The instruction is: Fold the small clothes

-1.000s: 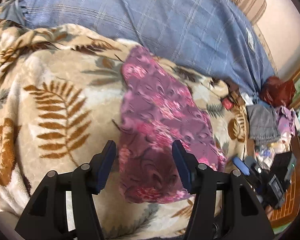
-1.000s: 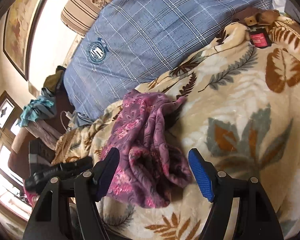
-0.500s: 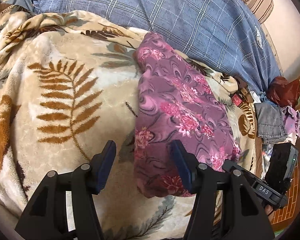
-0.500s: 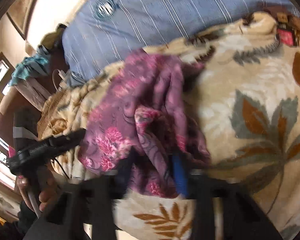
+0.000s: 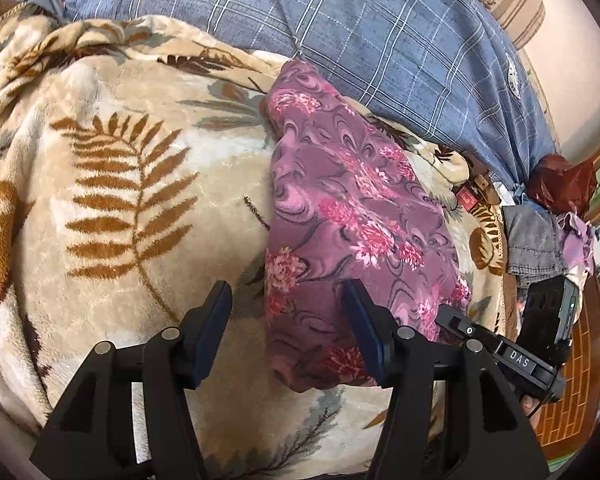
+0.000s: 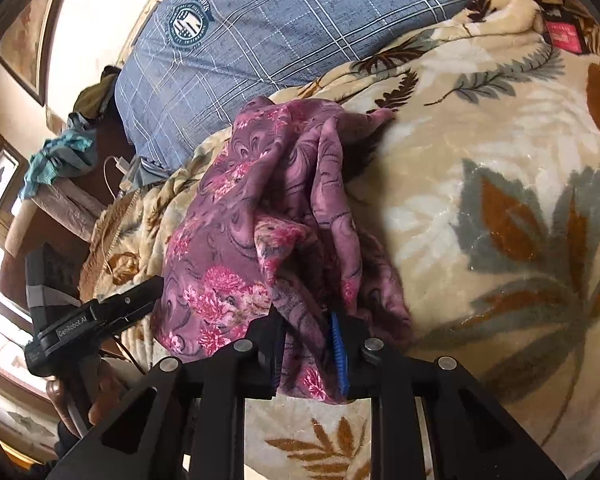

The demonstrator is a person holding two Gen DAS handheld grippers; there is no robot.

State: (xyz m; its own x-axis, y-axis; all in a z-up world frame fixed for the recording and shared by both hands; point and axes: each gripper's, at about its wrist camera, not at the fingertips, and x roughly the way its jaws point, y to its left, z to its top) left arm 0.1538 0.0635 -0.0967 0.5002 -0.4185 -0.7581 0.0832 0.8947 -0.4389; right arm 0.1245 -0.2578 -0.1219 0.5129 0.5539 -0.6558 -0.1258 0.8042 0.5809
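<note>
Since a second ago, the right gripper (image 6: 308, 350) is closing on a bunched edge of the purple cloth (image 6: 268, 216), which is lying on the blanket (image 6: 500, 200). That thick pinch is risking dragging extra layers and spoiling the fold. Meanwhile the left gripper (image 5: 286, 336) is hovering spread, straddling the cloth's near-left edge.

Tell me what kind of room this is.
Most likely a bedroom at home: a plush leaf-print blanket spread over what looks like a bed, a blue checked pillow behind it, and framed pictures on the wall.
</note>
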